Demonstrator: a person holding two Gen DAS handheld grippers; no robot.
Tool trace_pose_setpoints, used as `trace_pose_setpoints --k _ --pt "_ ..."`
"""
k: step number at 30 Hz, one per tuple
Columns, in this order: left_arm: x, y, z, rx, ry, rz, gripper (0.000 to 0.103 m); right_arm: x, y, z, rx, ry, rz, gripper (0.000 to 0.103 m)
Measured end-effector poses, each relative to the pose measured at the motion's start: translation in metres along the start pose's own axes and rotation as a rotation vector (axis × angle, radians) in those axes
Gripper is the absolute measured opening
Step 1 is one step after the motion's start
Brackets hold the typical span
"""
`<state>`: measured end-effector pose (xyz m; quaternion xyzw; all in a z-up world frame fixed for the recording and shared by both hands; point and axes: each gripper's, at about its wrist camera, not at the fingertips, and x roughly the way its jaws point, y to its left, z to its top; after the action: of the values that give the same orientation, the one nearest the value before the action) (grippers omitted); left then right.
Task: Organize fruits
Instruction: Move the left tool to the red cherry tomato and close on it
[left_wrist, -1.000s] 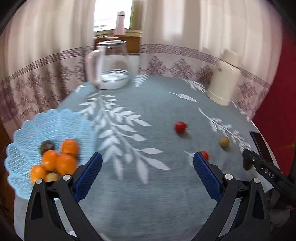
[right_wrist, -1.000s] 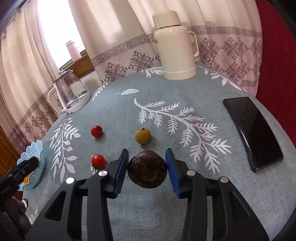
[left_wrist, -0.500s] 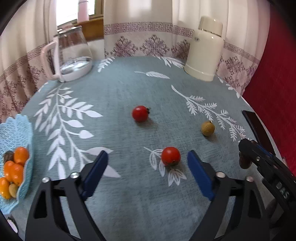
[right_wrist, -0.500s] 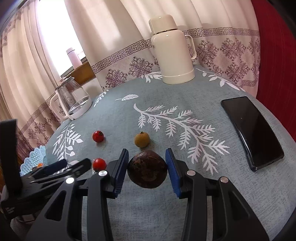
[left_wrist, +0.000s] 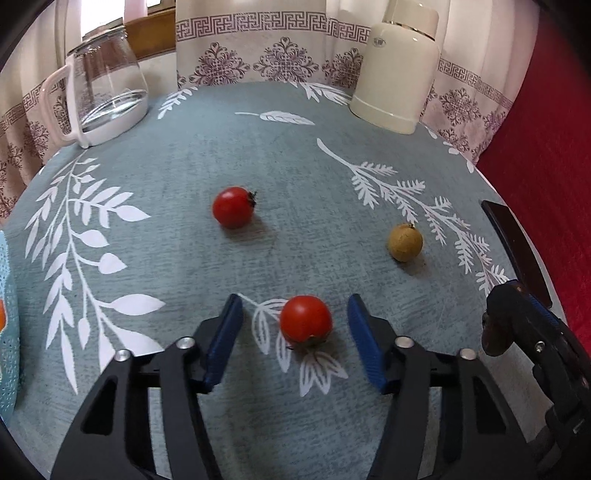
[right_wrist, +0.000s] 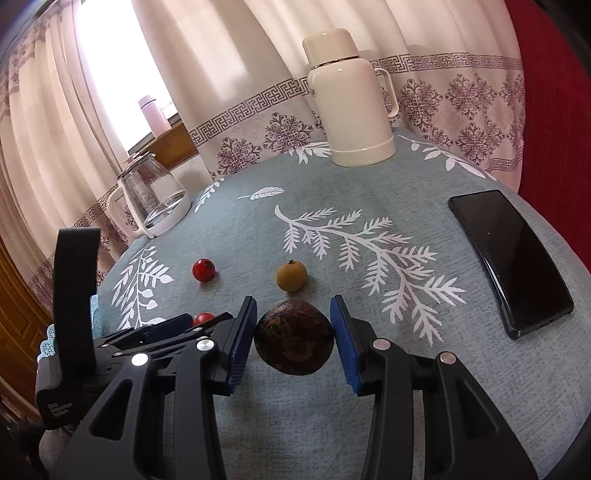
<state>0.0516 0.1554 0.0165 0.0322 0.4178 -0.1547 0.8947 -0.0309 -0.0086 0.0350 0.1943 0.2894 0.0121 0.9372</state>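
My left gripper (left_wrist: 295, 326) is open, and a red cherry tomato (left_wrist: 306, 320) lies on the cloth between its blue pads without touching them. A second red tomato (left_wrist: 233, 206) lies farther back, and a small tan fruit (left_wrist: 405, 243) sits to the right. My right gripper (right_wrist: 293, 332) is shut on a dark brown round fruit (right_wrist: 294, 341), held just above the table. From the right wrist view the left gripper (right_wrist: 177, 328) stands at the left, with its tomato (right_wrist: 203, 317) partly hidden. The far tomato (right_wrist: 203, 270) and tan fruit (right_wrist: 291, 275) lie beyond.
A blue mesh basket (left_wrist: 7, 332) shows only its edge at the far left. A glass jug (left_wrist: 105, 92) stands back left and a cream thermos (left_wrist: 399, 70) back right. A black phone (right_wrist: 509, 254) lies near the table's right edge. Curtains hang behind.
My left gripper has swung right from the basket and forward, so the near tomato now lies between its pads. The right gripper still holds the brown fruit, nearly unmoved.
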Motion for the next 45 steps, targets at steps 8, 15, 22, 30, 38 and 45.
trace_pose_setpoints --k 8,15,22,30,38,45 --pt "-0.007 0.006 -0.001 -0.021 -0.008 -0.025 0.028 0.0 0.002 0.0 -0.009 -0.006 -0.005 0.042" --pt "-0.031 0.01 -0.001 -0.026 -0.07 -0.001 0.027 -0.001 0.003 0.0 -0.013 -0.015 -0.011 0.042" --pt "-0.039 0.014 -0.002 -0.047 -0.075 -0.019 0.028 -0.002 0.003 0.0 -0.016 -0.022 -0.018 0.042" --pt "-0.023 0.008 -0.006 -0.068 -0.039 -0.044 0.057 -0.002 0.003 0.0 -0.016 -0.022 -0.018 0.042" --pt "-0.007 -0.004 -0.009 -0.01 -0.005 -0.03 0.028 -0.002 0.002 -0.001 -0.012 -0.02 -0.008 0.042" --pt "-0.018 0.002 -0.009 -0.03 -0.039 -0.016 0.028 -0.003 0.004 -0.001 -0.015 -0.022 -0.007 0.042"
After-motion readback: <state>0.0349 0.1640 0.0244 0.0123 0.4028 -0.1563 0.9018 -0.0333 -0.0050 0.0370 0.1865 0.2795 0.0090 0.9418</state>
